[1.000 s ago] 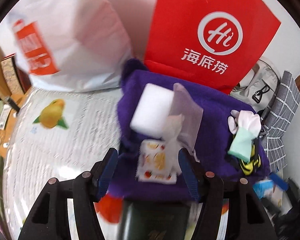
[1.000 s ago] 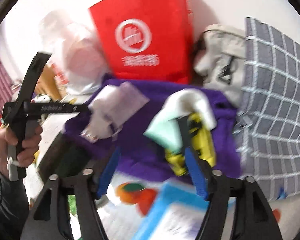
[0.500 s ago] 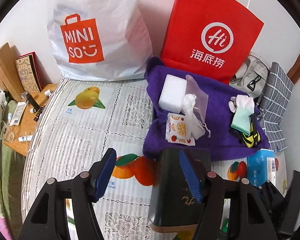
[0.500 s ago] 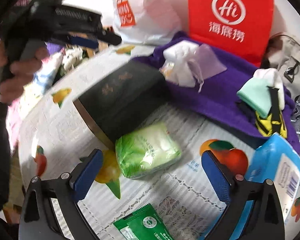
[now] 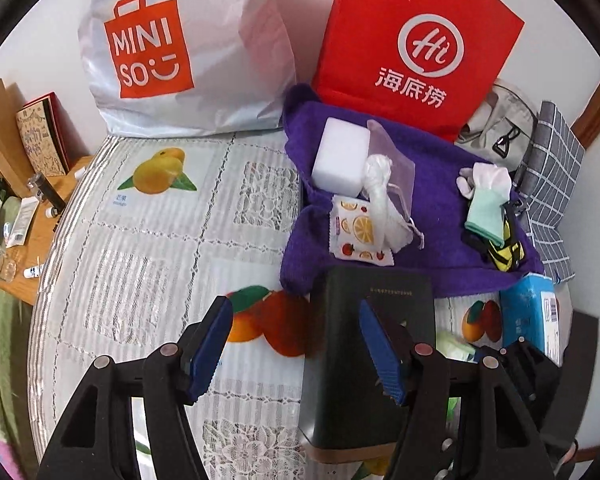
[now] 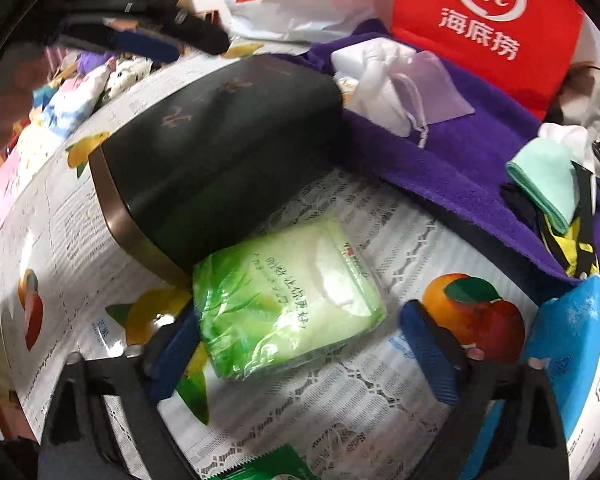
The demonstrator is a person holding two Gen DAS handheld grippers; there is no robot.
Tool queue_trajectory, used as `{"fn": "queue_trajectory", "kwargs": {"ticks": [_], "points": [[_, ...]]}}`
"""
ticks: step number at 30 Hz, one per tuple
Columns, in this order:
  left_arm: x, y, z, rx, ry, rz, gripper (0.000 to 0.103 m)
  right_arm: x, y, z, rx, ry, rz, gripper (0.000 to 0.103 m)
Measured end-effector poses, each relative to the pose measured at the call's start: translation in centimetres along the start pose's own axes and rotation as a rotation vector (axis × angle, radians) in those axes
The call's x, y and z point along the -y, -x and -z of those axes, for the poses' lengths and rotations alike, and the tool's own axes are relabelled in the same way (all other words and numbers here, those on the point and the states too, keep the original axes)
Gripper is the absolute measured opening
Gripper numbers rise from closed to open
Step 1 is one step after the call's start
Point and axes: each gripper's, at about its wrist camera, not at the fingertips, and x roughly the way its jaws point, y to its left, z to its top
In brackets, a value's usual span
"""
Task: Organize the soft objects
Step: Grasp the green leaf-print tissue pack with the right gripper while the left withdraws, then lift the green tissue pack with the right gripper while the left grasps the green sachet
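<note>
Right gripper (image 6: pixel 300 344): closing around green tissue pack (image 6: pixel 286 304), lower centre of frame, pads not yet pressing.
Left gripper (image 5: pixel 296 350): hanging released, grasping nothing.
Pack: lying on surface (image 6: pixel 364 396), touching dark box (image 6: pixel 216 152).
Risk: slipping on glossy wrap, or catching box edge.

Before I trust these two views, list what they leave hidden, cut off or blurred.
- Green pack: its left end sits behind the right gripper's left finger, so contact there is unclear; right wrist view.
- Dark box: near end covered by the left gripper; left wrist view.
- Blue box: cut by the frame edge; right wrist view.
- Clutter at upper left: blurred; right wrist view.
</note>
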Motion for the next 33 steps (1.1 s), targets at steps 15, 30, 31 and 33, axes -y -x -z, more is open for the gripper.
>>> {"fn": "queue_trajectory", "kwargs": {"ticks": [15,30,31,33], "points": [[5.5,4.3,5.5,0.015,-0.083,0.007,0.064,2.2,10.7,3.8,0.183,-0.21,0.027,0.079],[16.8,2.9,13.5,-0.068,-0.355,0.096,0.064,7.6,18.7,16.7,0.255,-0.491,0.118,0.079],[17.5,2.6,13.9,-0.079,-0.376,0.103,0.064,7.8,18.6,17.2,0.256,-0.503,0.121,0.079],[18.8,1.7,14.4,-0.102,-0.42,0.135,0.064,8.6,18.4,18.5,0.254,-0.536,0.128,0.079]]}}
